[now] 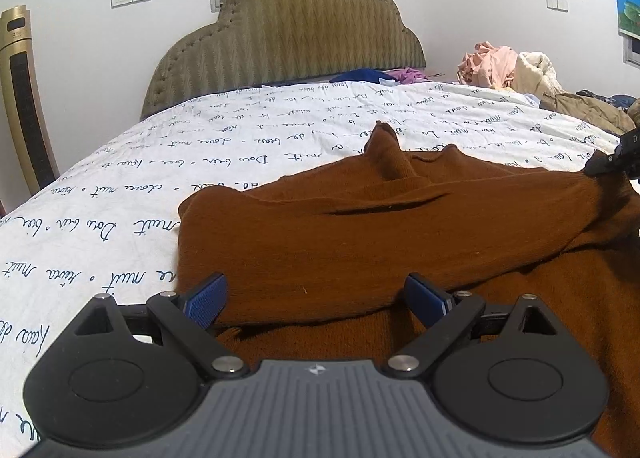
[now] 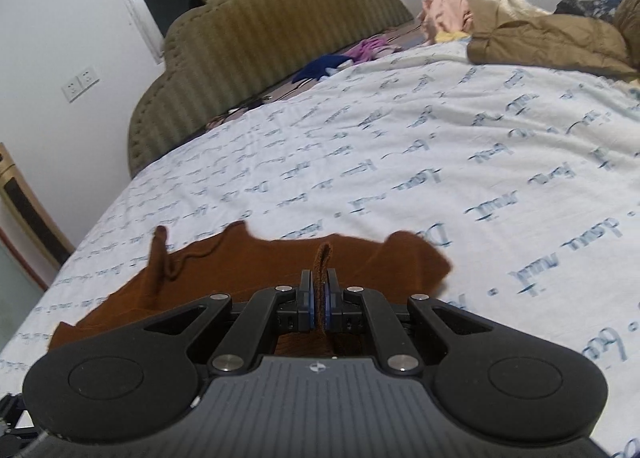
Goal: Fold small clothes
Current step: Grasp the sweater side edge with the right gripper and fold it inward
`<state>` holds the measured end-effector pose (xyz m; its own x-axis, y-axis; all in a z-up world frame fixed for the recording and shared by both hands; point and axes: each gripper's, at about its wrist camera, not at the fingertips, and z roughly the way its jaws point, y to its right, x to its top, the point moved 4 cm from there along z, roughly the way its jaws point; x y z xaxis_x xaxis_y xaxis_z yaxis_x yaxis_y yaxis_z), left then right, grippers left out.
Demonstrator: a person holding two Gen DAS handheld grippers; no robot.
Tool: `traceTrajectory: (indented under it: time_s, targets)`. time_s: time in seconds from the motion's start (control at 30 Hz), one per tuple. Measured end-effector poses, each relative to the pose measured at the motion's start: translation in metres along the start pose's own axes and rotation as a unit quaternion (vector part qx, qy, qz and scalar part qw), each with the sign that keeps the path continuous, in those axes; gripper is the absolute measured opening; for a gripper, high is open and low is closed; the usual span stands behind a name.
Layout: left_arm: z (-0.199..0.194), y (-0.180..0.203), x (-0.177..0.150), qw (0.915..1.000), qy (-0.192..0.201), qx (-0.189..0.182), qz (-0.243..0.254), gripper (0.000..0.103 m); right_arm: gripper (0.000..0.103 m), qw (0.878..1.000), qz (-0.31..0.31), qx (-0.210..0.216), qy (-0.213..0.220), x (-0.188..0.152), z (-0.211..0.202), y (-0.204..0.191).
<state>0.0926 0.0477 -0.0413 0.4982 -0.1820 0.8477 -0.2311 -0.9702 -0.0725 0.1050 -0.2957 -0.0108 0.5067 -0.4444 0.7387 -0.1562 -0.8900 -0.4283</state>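
One soft brown knit sweater (image 1: 360, 226)

Black tongs (image 1: 316, 298), blue ribbed pads (image 1: 206, 304), silver screws, grooved grey housing

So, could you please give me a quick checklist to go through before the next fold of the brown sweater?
1. Right hand-held gripper shut on the brown sweater: ok.
2. Left hand-held gripper open, over the sweater: ok.
3. Sweater lying flat: not ok, folds and a raised bit.
4. Bedsheet bare where the fold lands: ok.
5. Clothes pile apart from the sweater: ok.
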Motion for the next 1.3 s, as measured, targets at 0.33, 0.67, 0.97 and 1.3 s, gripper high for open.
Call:
traceTrajectory:
  time_s: [0.33, 0.67, 0.97, 1.3]
  targets:
    - [0.003, 0.0, 0.001, 1.0, -0.006, 0.003, 0.003, 0.096, 0.007, 0.993, -0.077, -0.086, 0.01, 0.01, 0.01, 0.003]
    - [0.004, 0.004, -0.001, 0.9998, -0.009, 0.01, 0.012, 0.096, 0.058, 0.995, -0.095, 0.008, 0.003, 0.003, -0.01, -0.033]
    - [0.001, 0.004, 0.002, 0.9997, -0.006, 0.019, 0.015, 0.097, 0.062, 0.993, -0.102, -0.06, -0.02, -0.016, 0.002, -0.021]
    - [0.003, 0.0, 0.004, 0.9993, -0.021, 0.028, -0.014, 0.097, 0.089, 0.979, -0.188, -0.068, -0.043, -0.046, 0.0, -0.046]
